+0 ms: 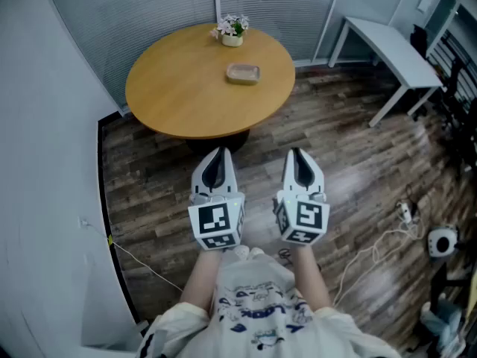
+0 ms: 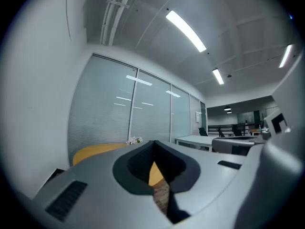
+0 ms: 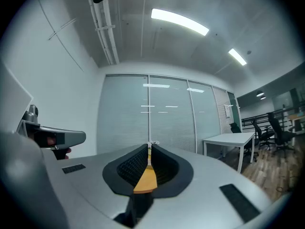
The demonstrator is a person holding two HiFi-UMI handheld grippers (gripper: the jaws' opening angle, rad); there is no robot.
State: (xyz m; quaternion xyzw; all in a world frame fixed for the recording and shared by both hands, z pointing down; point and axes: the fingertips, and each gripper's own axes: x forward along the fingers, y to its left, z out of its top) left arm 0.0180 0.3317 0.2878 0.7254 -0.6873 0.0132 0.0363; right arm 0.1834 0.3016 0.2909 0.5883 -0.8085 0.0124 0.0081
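Left gripper (image 1: 216, 152): my jaws are brought together at the tips with nothing clamped between them. Through the hollow behind the tips, the left gripper view shows only a sliver of the round orange-brown wooden worktop (image 1: 179, 88) and some floor. Right gripper (image 1: 296, 153): my jaws are likewise together, with no more than a hairline slit at the tips, and they are empty. I hold both grippers in the air side by side, near each other but apart. They sit above the dark wood-plank floor (image 1: 358, 192), just short of the worktop's near edge, and touch nothing. A small tan oblong dish (image 1: 243, 73) lies on the worktop past its middle. A small pot of white and pink flowers (image 1: 232, 30) stands at the far edge, just beyond the dish. Both are well apart from my jaws, and only the bare near half of the worktop lies between. A grey slatted glass partition (image 1: 149, 6) runs behind the worktop. To the right stands a white rectangular table (image 1: 387, 47), well apart. White cables (image 1: 369, 252) trail across the floor on the right side, near the right gripper but not touching it.
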